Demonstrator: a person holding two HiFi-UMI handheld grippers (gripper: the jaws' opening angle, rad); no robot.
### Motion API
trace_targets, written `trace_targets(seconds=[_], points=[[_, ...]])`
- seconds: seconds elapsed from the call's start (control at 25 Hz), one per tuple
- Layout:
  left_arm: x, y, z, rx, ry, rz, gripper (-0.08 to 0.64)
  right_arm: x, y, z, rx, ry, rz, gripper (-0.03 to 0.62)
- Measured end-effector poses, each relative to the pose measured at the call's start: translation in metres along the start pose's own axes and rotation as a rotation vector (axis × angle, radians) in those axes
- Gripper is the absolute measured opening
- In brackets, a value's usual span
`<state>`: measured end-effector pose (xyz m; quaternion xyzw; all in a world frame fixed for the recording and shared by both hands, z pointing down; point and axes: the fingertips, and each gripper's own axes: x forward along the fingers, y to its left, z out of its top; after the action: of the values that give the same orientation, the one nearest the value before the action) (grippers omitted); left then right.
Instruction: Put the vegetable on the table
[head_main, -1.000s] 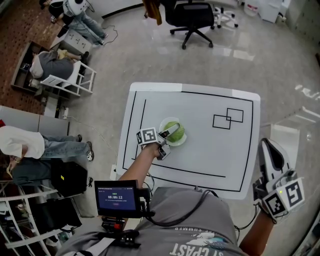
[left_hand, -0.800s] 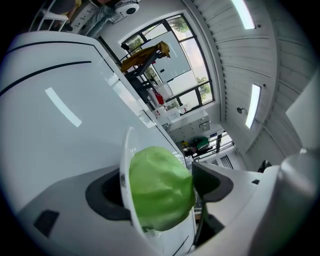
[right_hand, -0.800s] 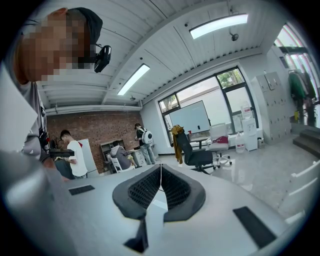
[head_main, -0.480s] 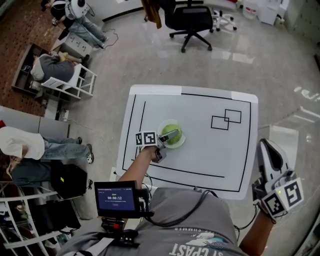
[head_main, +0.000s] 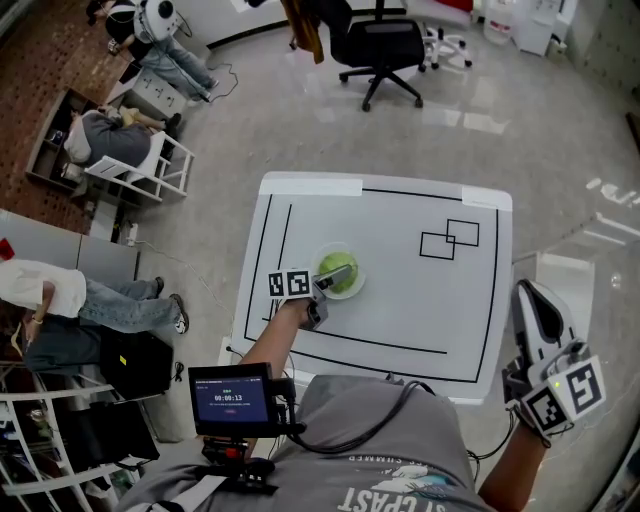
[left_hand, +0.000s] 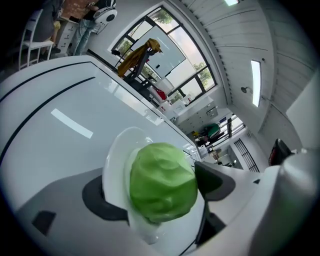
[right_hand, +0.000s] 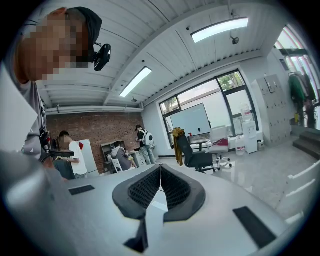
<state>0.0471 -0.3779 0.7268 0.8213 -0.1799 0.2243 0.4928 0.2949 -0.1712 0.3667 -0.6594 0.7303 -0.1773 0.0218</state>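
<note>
A round green cabbage (head_main: 340, 268) (left_hand: 162, 182) sits on a small white plate (head_main: 357, 284) (left_hand: 116, 159) at the left of the white table (head_main: 420, 300). My left gripper (head_main: 335, 281) (left_hand: 156, 194) reaches over the plate with the cabbage between its jaws. The jaws have just been opening. One dark pad (left_hand: 97, 200) lies outside the plate's rim, and the other pad (left_hand: 216, 181) stands beside the cabbage's far side. My right gripper (head_main: 536, 306) (right_hand: 160, 183) hangs off the table's right edge, shut and empty.
Black lines border the tabletop, with two overlapping rectangles (head_main: 450, 238) at its far right. A small screen (head_main: 232, 398) is mounted at my chest. An office chair (head_main: 385, 45) stands beyond the table. People and white chairs (head_main: 130, 150) are at the left.
My left gripper has rolled and shifted a little beside the cabbage, so its marker cube shows two faces. The cabbage stays on the plate. The right gripper has not moved.
</note>
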Motion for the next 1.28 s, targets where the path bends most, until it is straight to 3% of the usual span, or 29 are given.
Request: trace_targets(seconds=[0.2, 0.56, 0.96, 1.28], points=[[-0.004, 0.001, 0.002, 0.018, -0.03, 0.05, 0.407, -0.01, 0.001, 0.002, -0.007, -0.009, -0.002, 0.006], [-0.017, 0.008, 0.003, 0.149, -0.034, 0.193, 0.47, -0.028, 0.009, -0.001, -0.013, -0.008, -0.001, 0.006], [-0.019, 0.016, -0.002, 0.169, -0.049, 0.266, 0.497, -0.041, 0.009, 0.003, -0.032, -0.014, 0.002, 0.006], [-0.025, 0.019, 0.008, 0.276, -0.093, 0.372, 0.514, -0.058, 0.012, 0.0, -0.042, -0.008, -0.002, 0.006]])
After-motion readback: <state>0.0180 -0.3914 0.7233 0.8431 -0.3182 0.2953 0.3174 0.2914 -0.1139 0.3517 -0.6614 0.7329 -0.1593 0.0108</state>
